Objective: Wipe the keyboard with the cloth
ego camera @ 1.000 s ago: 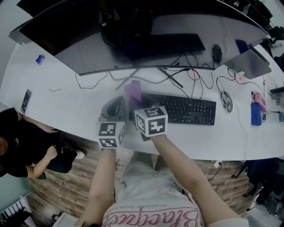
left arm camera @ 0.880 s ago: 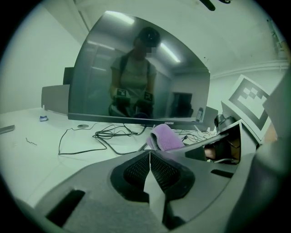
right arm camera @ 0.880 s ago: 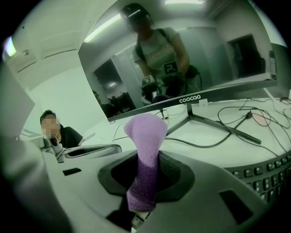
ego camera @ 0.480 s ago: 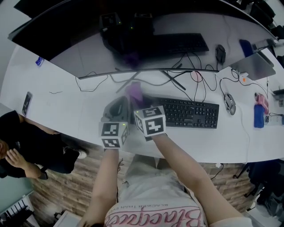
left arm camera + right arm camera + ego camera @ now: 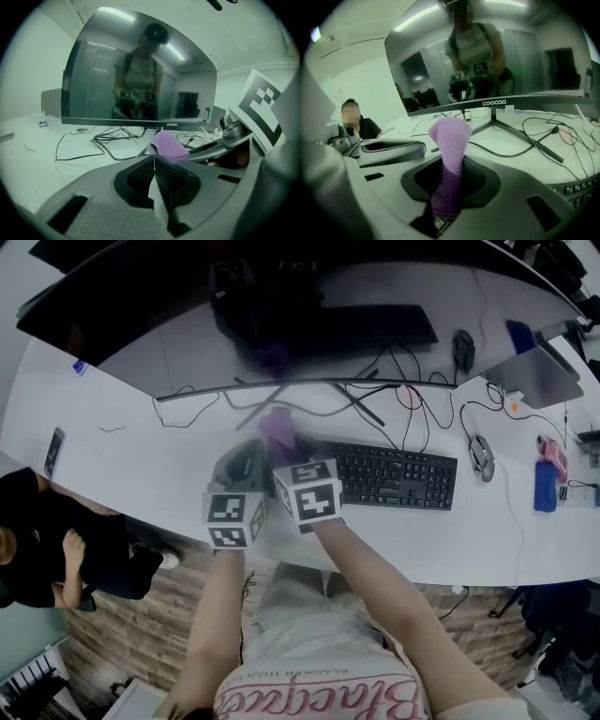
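Cloth [image 5: 451, 136], purple, pinched upright in right gripper [image 5: 446, 187] jaws, the grip plain only in right gripper view. Left gripper [image 5: 154, 161] jaws pressed together on nothing. From head view: keyboard [image 5: 394, 474] just right of both grippers, white desk [image 5: 141, 456], curved monitor [image 5: 187, 334], seated person [image 5: 47, 549] at left.

A white counter [image 5: 122, 465] curves across the head view, its front edge running from the left side down to the lower right. Below it lies a floor [image 5: 122, 652] of grey-brown wooden planks. A wide curved monitor [image 5: 141, 296] fills the top of the frame. It stands on a splayed metal stand [image 5: 492, 113], with black cables [image 5: 192, 413] looping beneath it. A person in dark clothes [image 5: 33, 535] sits at the left edge. In the left gripper view, strip lights [image 5: 176, 51] reflect in the dark screen, and a pale wall [image 5: 232, 86] rises at the right.
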Demonstrator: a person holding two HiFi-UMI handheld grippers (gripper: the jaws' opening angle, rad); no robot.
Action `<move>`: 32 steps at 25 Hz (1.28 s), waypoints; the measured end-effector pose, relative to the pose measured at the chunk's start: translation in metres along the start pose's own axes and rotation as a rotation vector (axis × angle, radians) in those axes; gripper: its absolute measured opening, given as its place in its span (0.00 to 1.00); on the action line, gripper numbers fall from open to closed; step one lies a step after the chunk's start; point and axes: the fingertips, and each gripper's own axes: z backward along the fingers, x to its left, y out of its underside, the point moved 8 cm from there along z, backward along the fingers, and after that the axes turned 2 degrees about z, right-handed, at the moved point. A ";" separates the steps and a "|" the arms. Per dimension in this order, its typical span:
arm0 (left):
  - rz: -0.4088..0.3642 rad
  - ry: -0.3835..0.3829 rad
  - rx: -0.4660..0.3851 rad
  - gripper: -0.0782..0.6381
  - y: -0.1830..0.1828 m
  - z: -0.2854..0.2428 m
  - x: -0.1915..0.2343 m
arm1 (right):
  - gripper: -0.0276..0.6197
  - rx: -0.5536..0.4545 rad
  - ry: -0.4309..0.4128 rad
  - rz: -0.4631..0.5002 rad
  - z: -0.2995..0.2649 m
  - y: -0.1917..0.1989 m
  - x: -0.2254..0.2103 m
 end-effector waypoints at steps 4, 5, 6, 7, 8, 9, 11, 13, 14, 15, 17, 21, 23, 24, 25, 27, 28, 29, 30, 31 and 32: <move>-0.004 0.009 0.011 0.12 0.002 -0.004 -0.011 | 0.18 -0.002 0.006 -0.013 0.007 0.003 -0.011; -0.004 0.011 0.012 0.12 0.002 -0.005 -0.015 | 0.18 -0.004 0.006 -0.016 0.009 0.004 -0.014; -0.003 0.014 0.011 0.12 0.002 -0.006 -0.020 | 0.18 -0.006 0.007 -0.020 0.012 0.004 -0.018; -0.003 0.019 0.010 0.12 0.001 -0.007 -0.024 | 0.18 -0.007 0.008 -0.022 0.014 0.005 -0.021; -0.005 0.025 0.009 0.12 0.001 -0.008 -0.028 | 0.18 -0.007 0.007 -0.024 0.015 0.007 -0.023; -0.008 0.030 0.010 0.12 0.000 -0.009 -0.032 | 0.18 -0.007 0.007 -0.025 0.017 0.008 -0.025; -0.016 0.036 0.009 0.12 -0.002 -0.012 -0.037 | 0.18 -0.009 0.012 -0.025 0.020 0.008 -0.029; -0.024 0.036 0.008 0.12 -0.004 -0.015 -0.042 | 0.18 -0.007 0.015 -0.024 0.023 0.008 -0.033; -0.025 0.037 0.007 0.12 -0.005 -0.017 -0.045 | 0.18 -0.005 0.017 -0.024 0.025 0.008 -0.035; -0.027 0.038 0.007 0.12 -0.006 -0.018 -0.047 | 0.18 -0.002 0.019 -0.025 0.026 0.009 -0.037; -0.030 0.042 0.009 0.12 -0.006 -0.020 -0.053 | 0.18 0.001 0.022 -0.025 0.030 0.010 -0.042; -0.037 0.052 0.019 0.12 -0.007 -0.024 -0.067 | 0.18 0.001 0.034 -0.025 0.039 0.013 -0.054; -0.052 0.046 0.020 0.12 -0.007 -0.025 -0.074 | 0.18 0.002 0.046 -0.025 0.044 0.014 -0.060; -0.058 0.039 0.022 0.12 -0.006 -0.025 -0.076 | 0.18 0.004 0.051 -0.026 0.046 0.015 -0.064; -0.061 0.033 0.026 0.12 -0.005 -0.026 -0.080 | 0.18 0.006 0.056 -0.029 0.049 0.016 -0.067; -0.059 0.029 0.030 0.12 -0.004 -0.028 -0.089 | 0.18 0.009 0.063 -0.030 0.056 0.018 -0.075; -0.056 0.029 0.030 0.12 -0.004 -0.029 -0.094 | 0.18 0.011 0.067 -0.029 0.059 0.019 -0.079; -0.053 0.030 0.030 0.12 -0.004 -0.030 -0.099 | 0.18 0.012 0.069 -0.028 0.062 0.020 -0.084; -0.053 0.032 0.030 0.12 -0.004 -0.032 -0.103 | 0.18 0.012 0.072 -0.026 0.065 0.021 -0.088; -0.057 0.033 0.030 0.12 -0.003 -0.033 -0.108 | 0.18 0.012 0.075 -0.025 0.068 0.022 -0.091; -0.061 0.036 0.033 0.12 -0.003 -0.035 -0.113 | 0.18 0.012 0.078 -0.023 0.072 0.023 -0.095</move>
